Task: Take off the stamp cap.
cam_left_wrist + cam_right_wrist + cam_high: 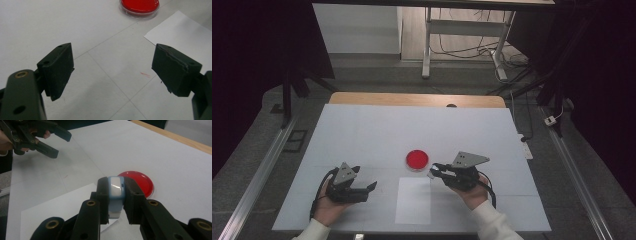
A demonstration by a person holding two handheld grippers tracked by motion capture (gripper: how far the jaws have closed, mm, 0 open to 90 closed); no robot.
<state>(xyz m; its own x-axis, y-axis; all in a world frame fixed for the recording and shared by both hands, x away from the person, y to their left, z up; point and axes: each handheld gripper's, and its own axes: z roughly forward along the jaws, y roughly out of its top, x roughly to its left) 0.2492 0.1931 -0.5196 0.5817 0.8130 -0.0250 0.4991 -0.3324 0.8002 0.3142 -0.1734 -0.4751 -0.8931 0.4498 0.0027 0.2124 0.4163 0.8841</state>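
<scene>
A round red dish sits on the white table cover, a little right of centre. Just right of it my right gripper points left, shut on a small pale blue and white object. The right gripper view shows that object clamped upright between the jaws, with the red dish just beyond them. My left gripper rests near the front left and points right. Its jaws stand wide open in the left gripper view, with only bare table between them. The red dish lies far ahead of them.
A white paper sheet lies flat between the two hands near the front edge. A wooden table edge shows at the back. Metal rails run along both sides, and cables lie on the floor behind.
</scene>
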